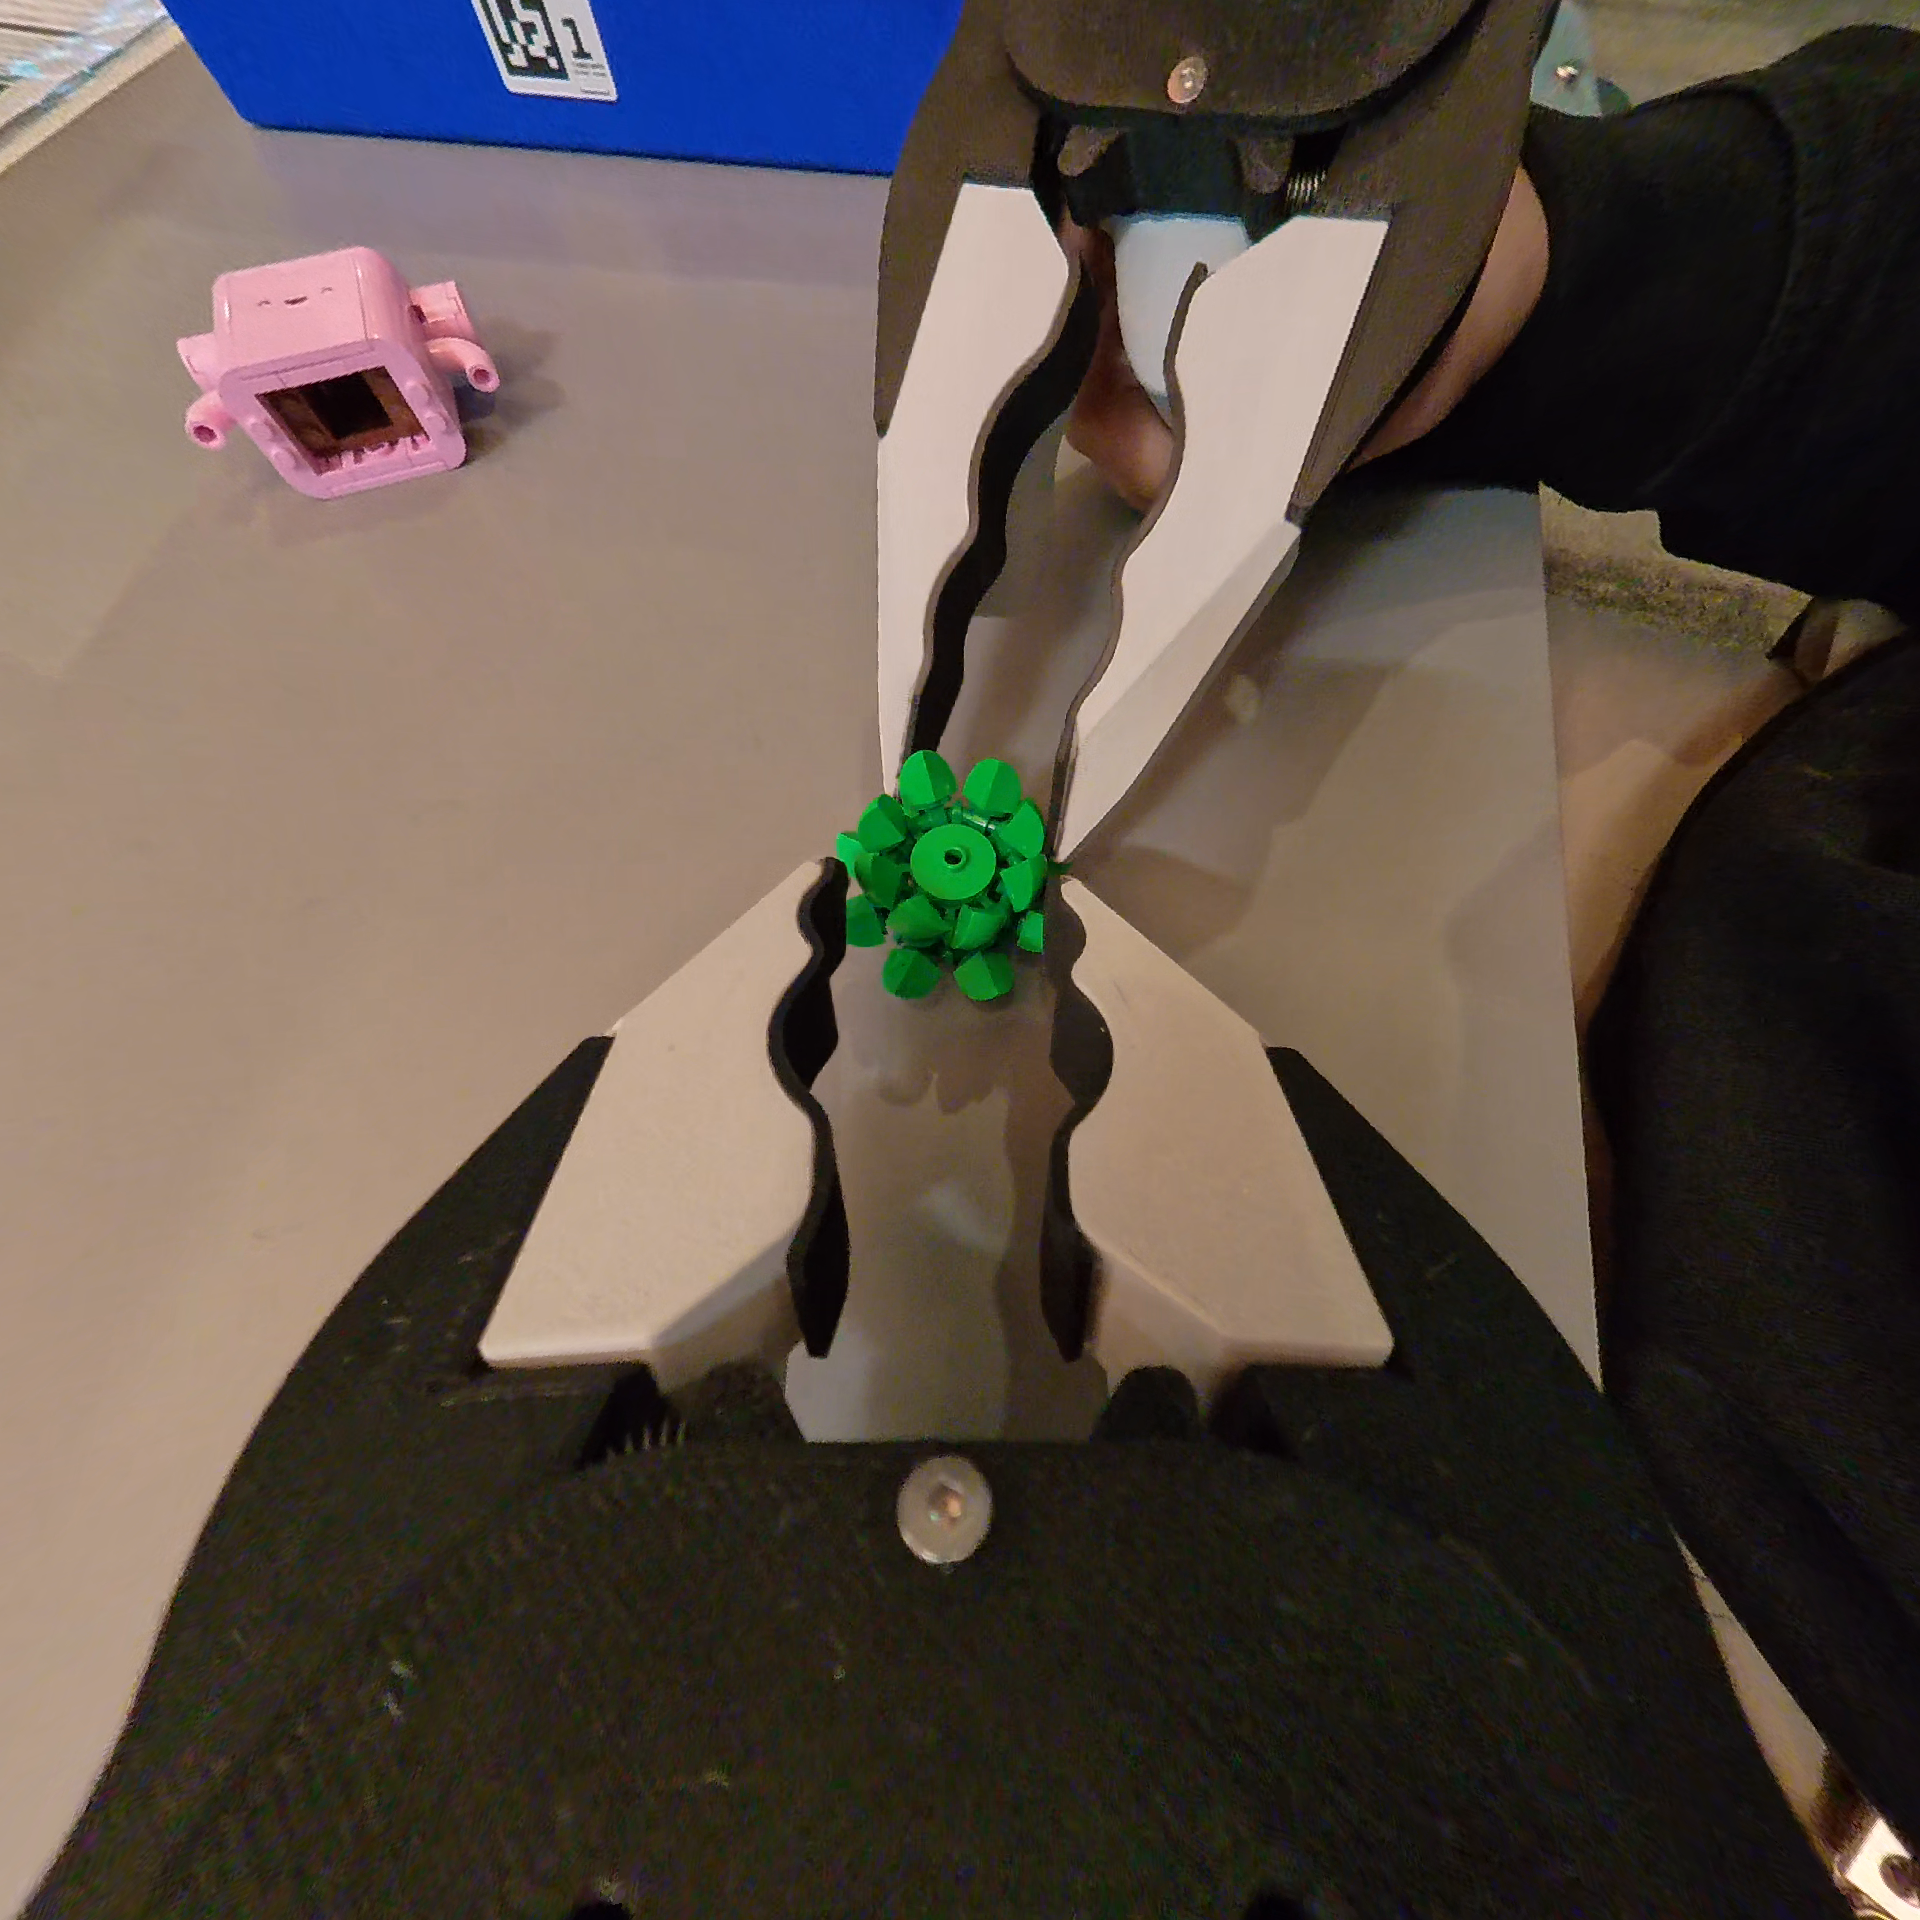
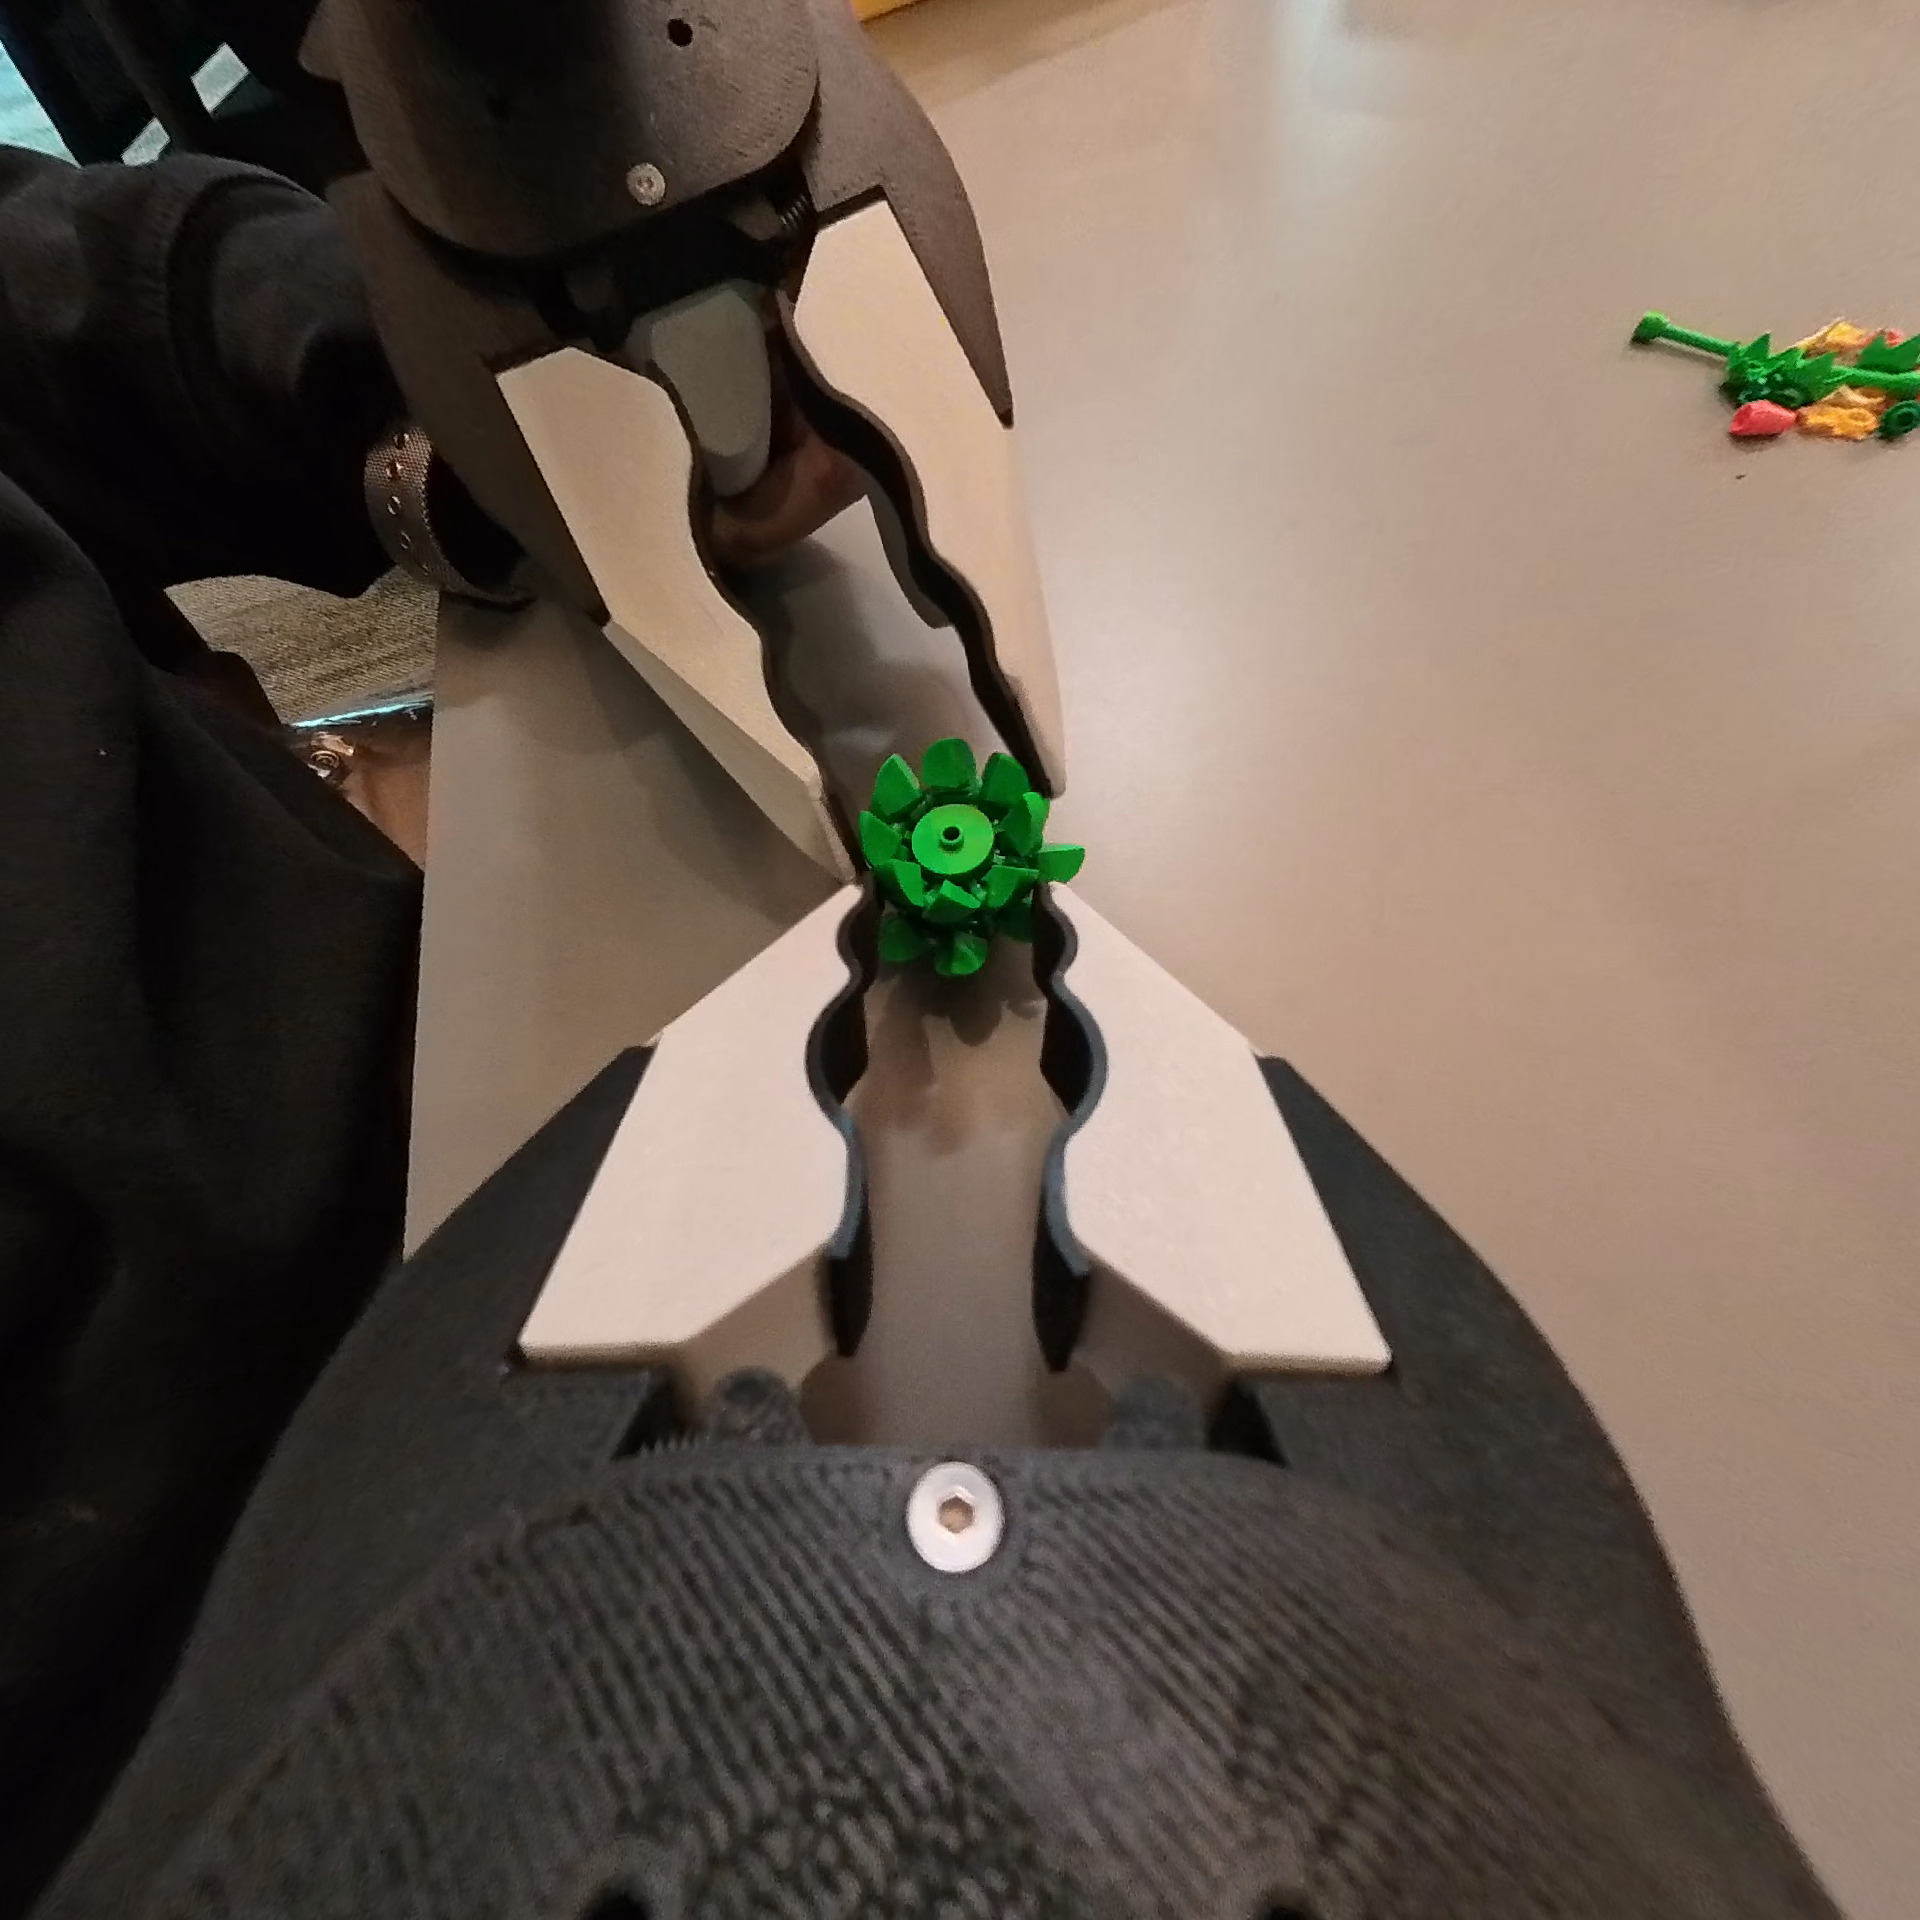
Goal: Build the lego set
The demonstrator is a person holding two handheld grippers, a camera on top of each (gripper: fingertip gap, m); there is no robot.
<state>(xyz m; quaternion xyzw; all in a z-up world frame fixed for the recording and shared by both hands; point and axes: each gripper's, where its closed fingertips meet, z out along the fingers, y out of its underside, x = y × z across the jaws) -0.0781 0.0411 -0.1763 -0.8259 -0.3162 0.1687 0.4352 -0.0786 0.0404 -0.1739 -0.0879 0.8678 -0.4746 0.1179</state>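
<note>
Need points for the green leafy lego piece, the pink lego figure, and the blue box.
green leafy lego piece (image 1: 951, 862): left wrist view, on its round centre stud.
pink lego figure (image 1: 312, 312): left wrist view, on its smooth top face.
blue box (image 1: 727, 94): left wrist view, on its front wall, right of the white tag.

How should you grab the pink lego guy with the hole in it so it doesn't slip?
Probably by its two flat outer walls. The pink lego figure lies on the grey table with its square opening facing the camera, and small arms stick out at left and right. So a gripper would best come from above and close on the smooth block walls, clear of the thin arms.
</note>
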